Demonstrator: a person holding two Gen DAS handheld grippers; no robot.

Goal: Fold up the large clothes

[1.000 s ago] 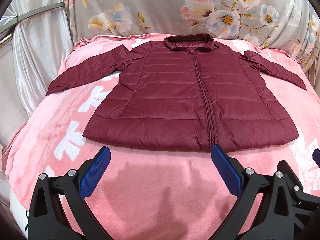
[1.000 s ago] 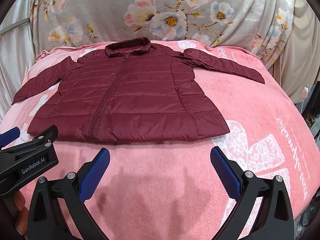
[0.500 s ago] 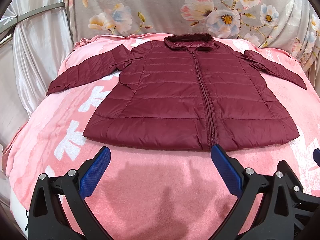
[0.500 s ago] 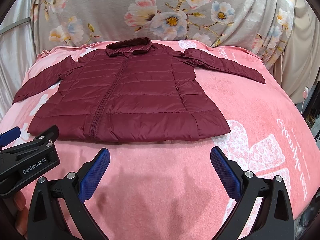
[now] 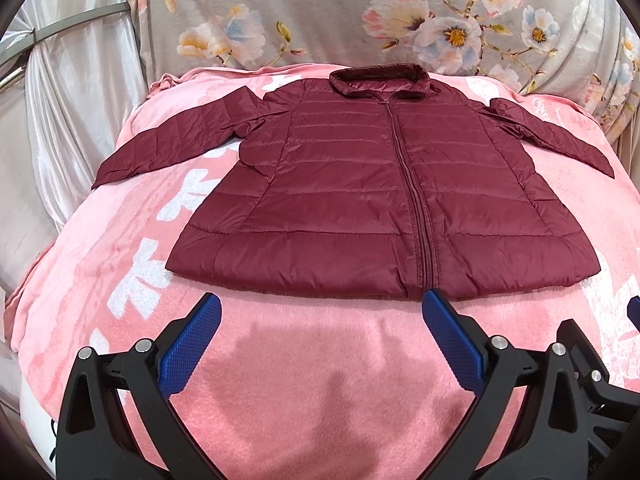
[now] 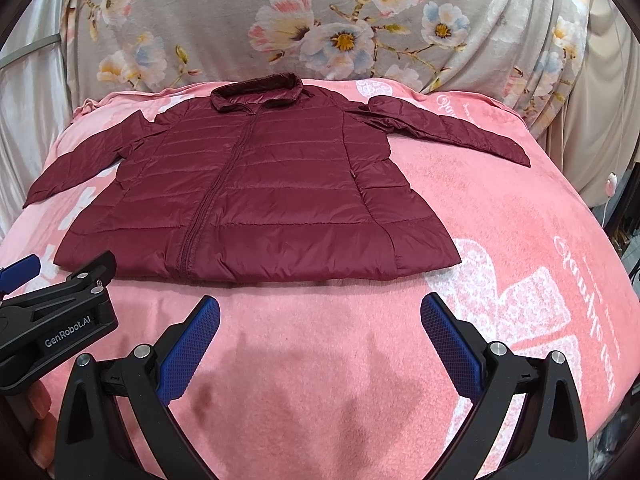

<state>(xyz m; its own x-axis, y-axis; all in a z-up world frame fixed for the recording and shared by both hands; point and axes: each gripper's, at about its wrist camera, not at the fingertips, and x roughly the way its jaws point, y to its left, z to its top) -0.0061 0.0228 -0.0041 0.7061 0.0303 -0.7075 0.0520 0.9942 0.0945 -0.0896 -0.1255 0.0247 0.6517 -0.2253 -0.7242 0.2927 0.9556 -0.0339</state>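
Observation:
A dark red quilted jacket (image 5: 360,188) lies flat and zipped on the pink blanket, collar at the far end, both sleeves spread outward; it also shows in the right wrist view (image 6: 256,192). My left gripper (image 5: 320,304) is open and empty, hovering just short of the jacket's hem near the zipper. My right gripper (image 6: 320,308) is open and empty, just short of the hem's right half. The left gripper's body (image 6: 52,320) shows at the left edge of the right wrist view.
The pink blanket (image 5: 312,380) with white patterns covers a bed. A grey floral cloth (image 5: 340,12) hangs behind it. A silvery curtain (image 5: 68,92) is at the left. The bed's right edge (image 6: 616,264) drops off beside dark clutter.
Both grippers have stayed nearly still; the view has shifted only slightly. The jacket has not moved.

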